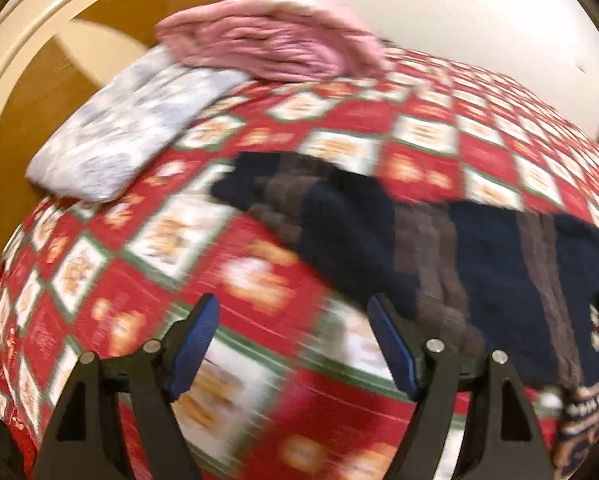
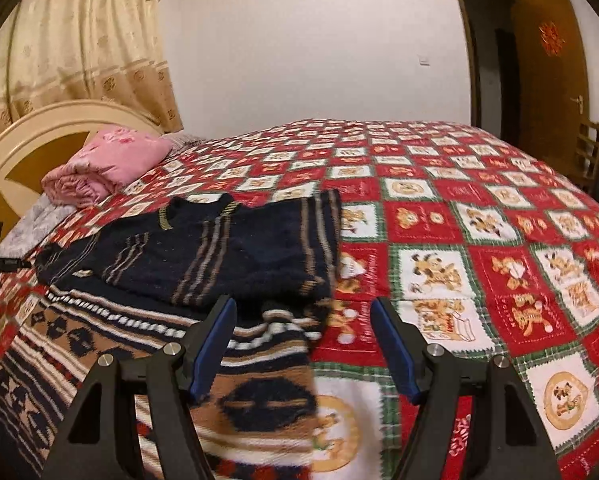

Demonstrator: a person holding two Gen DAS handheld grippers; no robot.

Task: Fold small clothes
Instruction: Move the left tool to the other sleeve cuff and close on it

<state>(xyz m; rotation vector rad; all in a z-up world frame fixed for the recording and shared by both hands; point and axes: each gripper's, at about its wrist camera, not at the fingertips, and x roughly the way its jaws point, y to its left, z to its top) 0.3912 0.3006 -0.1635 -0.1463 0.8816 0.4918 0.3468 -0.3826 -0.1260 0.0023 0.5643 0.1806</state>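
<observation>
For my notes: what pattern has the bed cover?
Red and white squares with green borders on the bed cover, clearest in the right wrist view.

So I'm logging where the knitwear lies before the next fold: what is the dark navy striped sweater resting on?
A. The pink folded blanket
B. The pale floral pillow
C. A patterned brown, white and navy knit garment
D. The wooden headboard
C: in the right wrist view the navy striped sweater lies folded across the patterned knit garment, which is spread on the red checked bedspread.
</observation>
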